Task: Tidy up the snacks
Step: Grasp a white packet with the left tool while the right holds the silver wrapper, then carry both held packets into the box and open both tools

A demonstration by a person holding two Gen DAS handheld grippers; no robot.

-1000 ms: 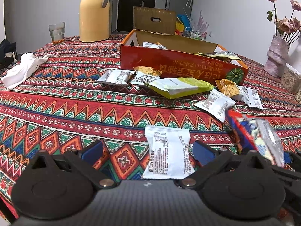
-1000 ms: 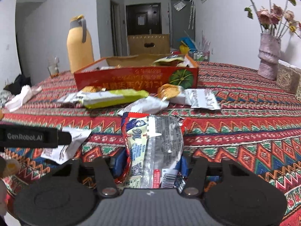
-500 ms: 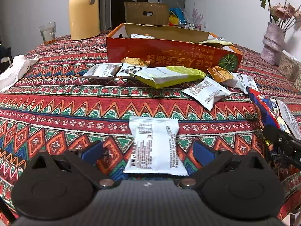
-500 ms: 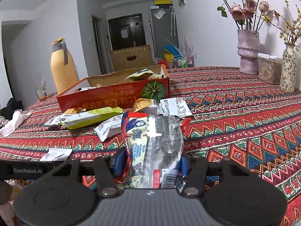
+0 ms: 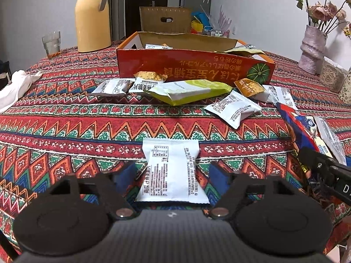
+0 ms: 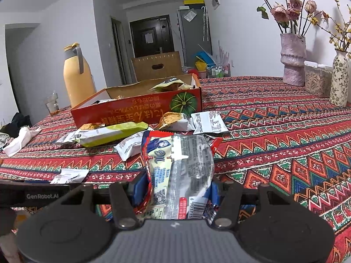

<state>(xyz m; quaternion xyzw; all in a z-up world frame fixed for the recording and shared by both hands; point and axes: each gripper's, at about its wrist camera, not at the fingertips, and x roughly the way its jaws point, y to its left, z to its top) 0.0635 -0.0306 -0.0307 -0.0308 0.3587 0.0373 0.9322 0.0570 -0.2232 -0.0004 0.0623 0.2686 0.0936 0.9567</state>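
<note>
A white snack packet (image 5: 171,168) lies flat on the patterned tablecloth (image 5: 65,120), between the blue pads of my left gripper (image 5: 172,173). The jaws are closing, and a narrow gap still shows on each side of the packet. My right gripper (image 6: 175,188) is shut on a red, blue and silver snack packet (image 6: 179,164), held just above the cloth. That gripper (image 5: 324,168) and its packet (image 5: 307,127) also show at the right of the left wrist view. Behind stands an open orange box (image 5: 193,68) with a few packets inside.
Several loose packets lie in front of the box, among them a long green-yellow one (image 5: 188,92). A yellow thermos (image 5: 92,15), a glass (image 5: 51,43) and a white cloth (image 5: 15,85) are at the far left. Two vases (image 6: 292,59) and a jar (image 6: 316,79) stand at the right.
My left gripper's fingers have drawn in from wide apart to close beside the white packet. The right gripper kept its grip and swung a little sideways with its packet.
</note>
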